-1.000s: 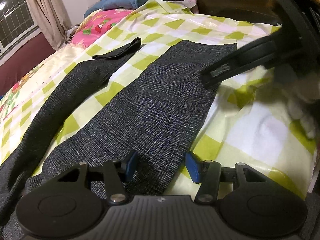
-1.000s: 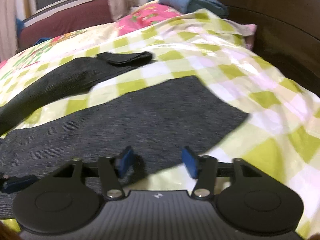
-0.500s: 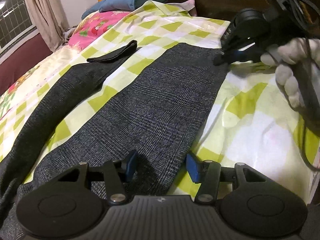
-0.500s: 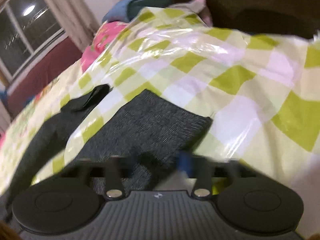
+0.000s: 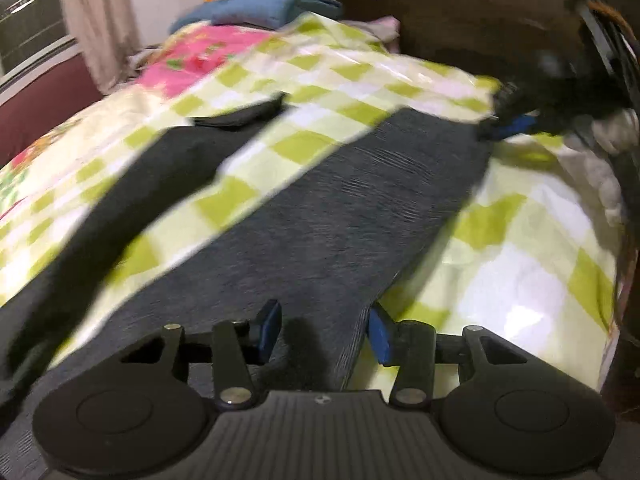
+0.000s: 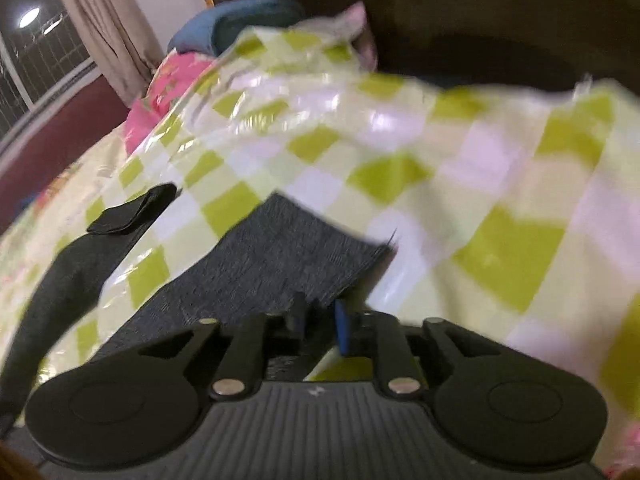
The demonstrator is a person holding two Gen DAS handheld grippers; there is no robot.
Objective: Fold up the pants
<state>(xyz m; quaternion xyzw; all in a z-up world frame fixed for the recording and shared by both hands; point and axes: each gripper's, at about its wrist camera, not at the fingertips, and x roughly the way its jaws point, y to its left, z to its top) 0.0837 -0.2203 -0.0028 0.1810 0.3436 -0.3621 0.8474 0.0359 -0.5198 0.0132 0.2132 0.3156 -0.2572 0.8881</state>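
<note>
Dark grey pants (image 5: 320,232) lie spread on a green and white checked bedcover, legs apart. The other leg (image 5: 132,184) runs to the left, its cuff folded over. My left gripper (image 5: 325,330) is open, its blue pads straddling the right edge of the near leg. My right gripper (image 6: 320,322) has its jaws nearly closed on the hem corner of that leg (image 6: 280,256). In the left wrist view the right gripper (image 5: 508,124) shows at the far hem, held by a gloved hand.
The checked bedcover (image 5: 520,248) covers the bed. A pink floral pillow (image 5: 200,52) and a blue folded cloth (image 5: 272,8) lie at the head. A dark headboard (image 6: 440,8) stands behind. A window and curtain (image 6: 92,32) are at left.
My right gripper moved to the far hem corner of the near leg and closed on it. My left gripper stayed open at the leg's near edge.
</note>
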